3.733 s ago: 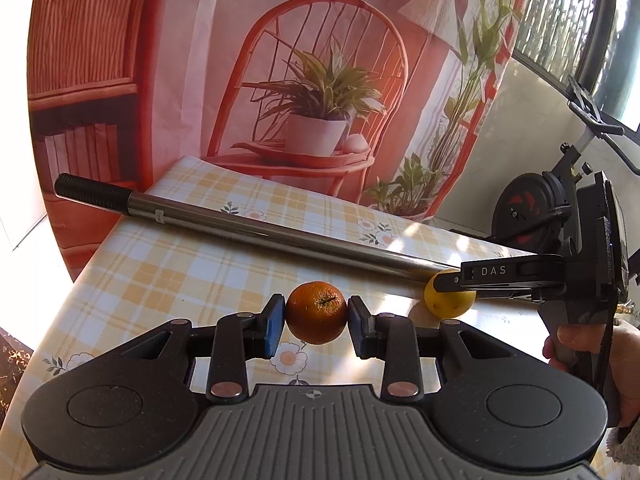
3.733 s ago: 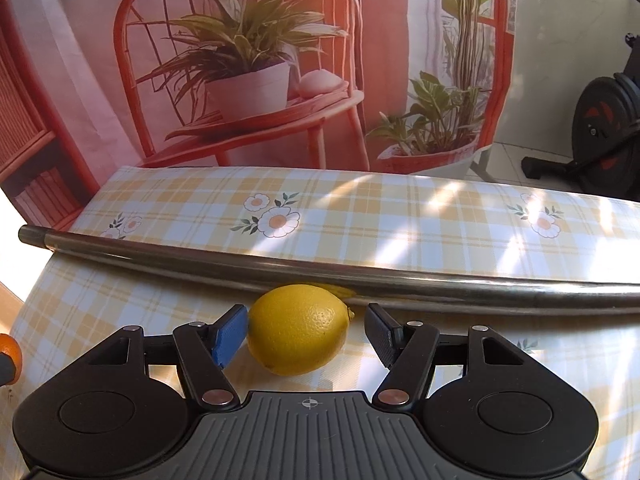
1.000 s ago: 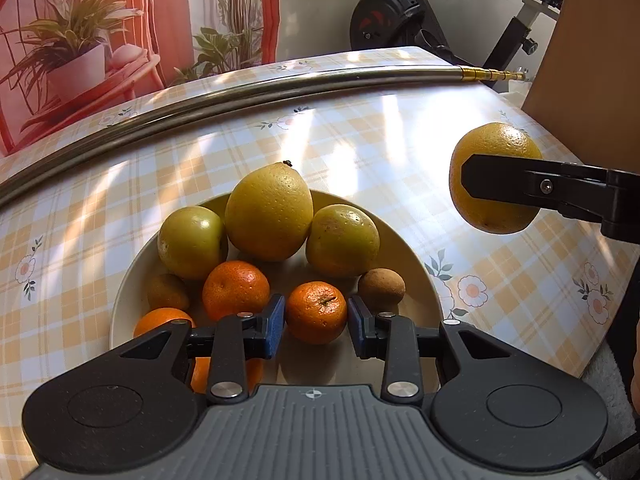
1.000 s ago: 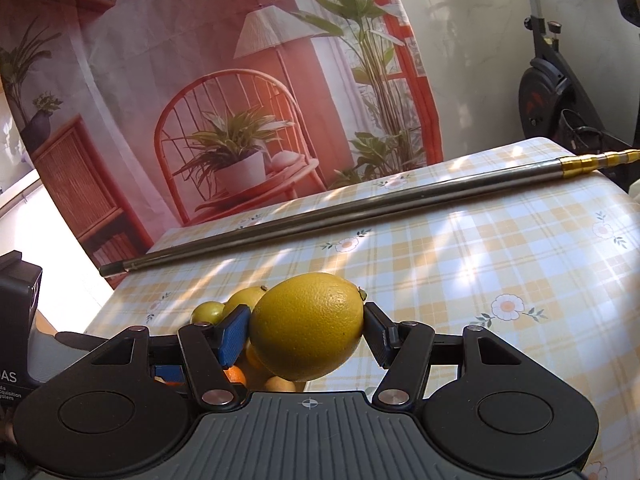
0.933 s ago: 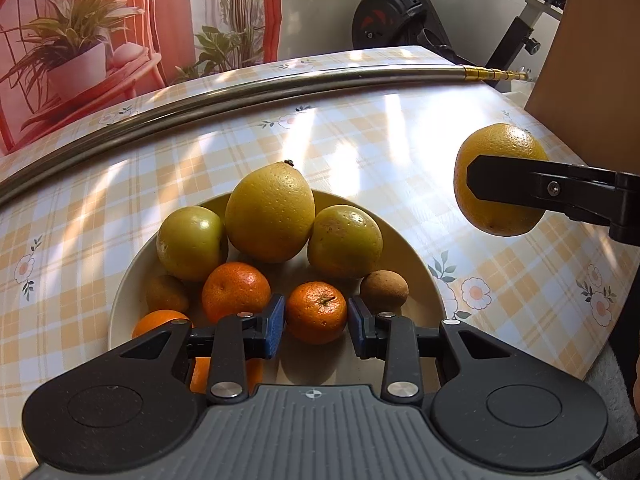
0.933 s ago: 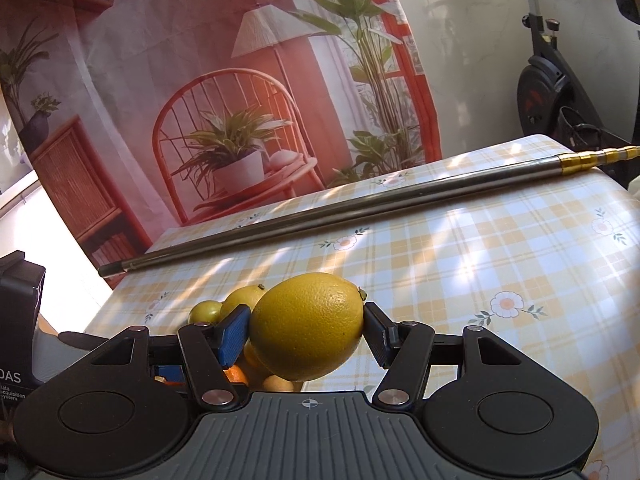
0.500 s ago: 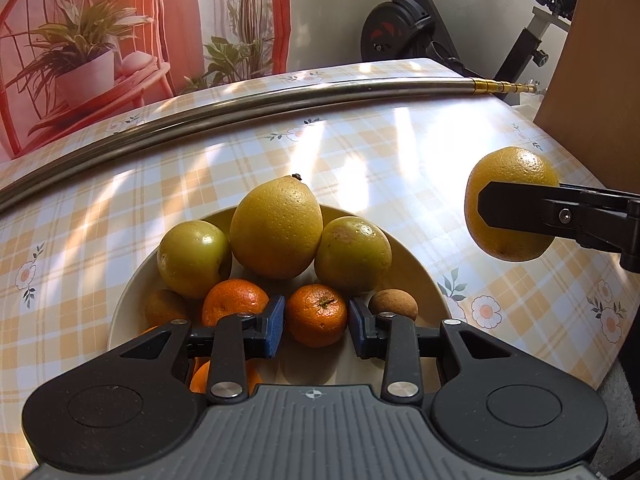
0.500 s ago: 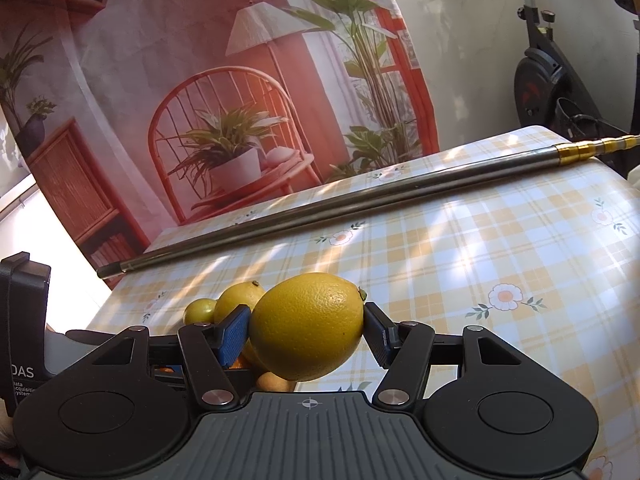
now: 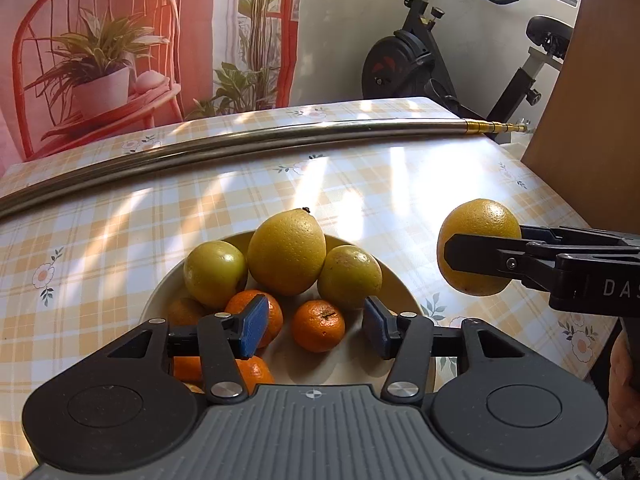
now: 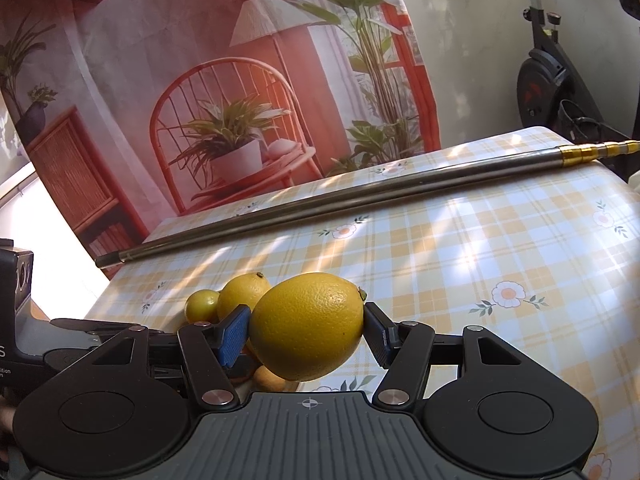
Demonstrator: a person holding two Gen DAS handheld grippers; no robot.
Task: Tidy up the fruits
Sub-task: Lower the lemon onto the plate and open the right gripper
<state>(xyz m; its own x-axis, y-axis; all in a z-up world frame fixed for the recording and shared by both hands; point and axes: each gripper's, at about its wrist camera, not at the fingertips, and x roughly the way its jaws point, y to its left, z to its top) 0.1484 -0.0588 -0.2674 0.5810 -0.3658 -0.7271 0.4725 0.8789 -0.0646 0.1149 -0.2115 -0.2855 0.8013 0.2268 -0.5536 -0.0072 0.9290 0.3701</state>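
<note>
Left gripper (image 9: 314, 326) over the near side of the bowl (image 9: 394, 286). Its jaws have just been opening: blue pads stand clear on both sides of the mandarin (image 9: 318, 325), gap visible each side, nothing gripped. Mandarin sits in the bowl, near the front, between the pads but not touched.

Bowl contents, left to right: green fruit (image 9: 214, 273), big yellow citrus (image 9: 286, 251) at the back centre, second green fruit (image 9: 349, 277). More mandarins at the near left, partly hidden behind the left finger (image 9: 250, 326); count unclear. Bowl sits on the checked tablecloth (image 9: 160, 216), pole (image 9: 240, 146) lying across the far side of the table.

Right gripper (image 10: 306, 338) clamped on the lemon (image 10: 307, 326), pads pressing both ends, lemon lengthwise between them. From the left camera the lemon (image 9: 478, 246) hangs off the table, to the right of the bowl and apart from it, roughly level with the top of the pile. Hard to say whether it's past the rim or just outside it — probably outside.

Exercise bike (image 9: 420, 64) behind the table on the right.
</note>
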